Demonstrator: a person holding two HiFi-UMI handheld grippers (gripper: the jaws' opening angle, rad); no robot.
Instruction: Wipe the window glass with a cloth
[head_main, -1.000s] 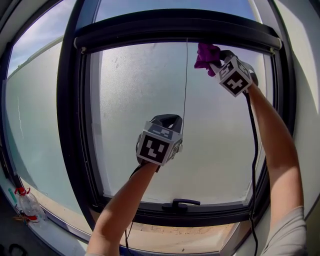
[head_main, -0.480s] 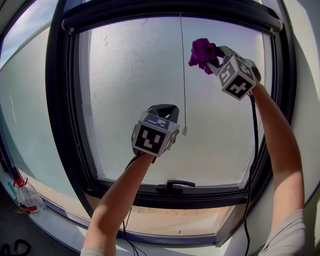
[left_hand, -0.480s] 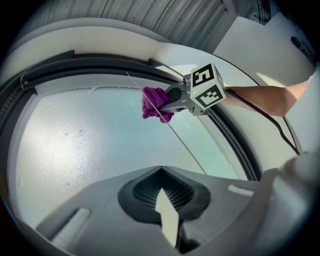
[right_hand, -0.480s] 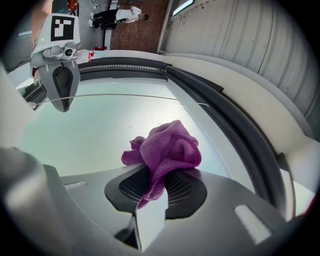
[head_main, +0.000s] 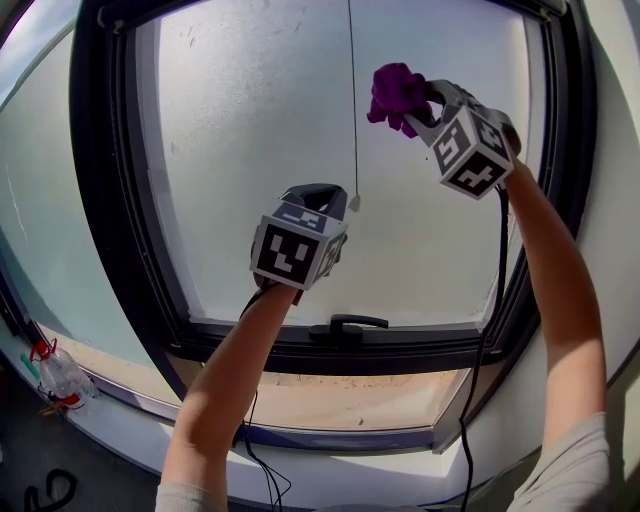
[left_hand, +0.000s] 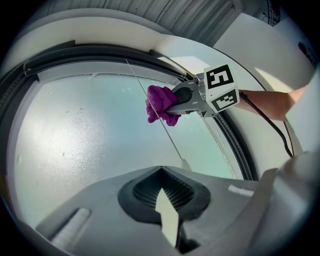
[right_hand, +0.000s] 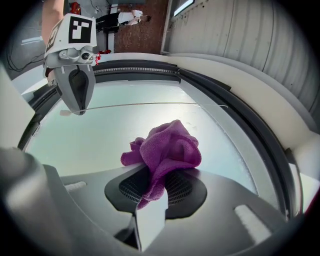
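Observation:
The frosted window glass (head_main: 260, 150) fills the black frame ahead of me. A crumpled purple cloth (head_main: 397, 92) is pinched in my right gripper (head_main: 415, 105), high on the right half of the pane and against the glass. In the right gripper view the cloth (right_hand: 167, 147) bulges out past the right gripper (right_hand: 152, 195), whose jaws are closed on it. My left gripper (head_main: 320, 195) hovers near the pane's middle, shut with nothing in it. In the left gripper view, the left gripper (left_hand: 167, 200) points at the glass below the cloth (left_hand: 162, 104).
A thin blind cord (head_main: 352, 100) hangs down the pane between the two grippers and ends in a small bob (head_main: 354, 203). A black window handle (head_main: 345, 325) sits on the lower frame. A plastic bottle (head_main: 55, 375) stands on the sill at lower left.
The right gripper has carried the cloth down the glass, away from the top frame. The left gripper has also sunk a little towards the handle. My view has tilted downward.

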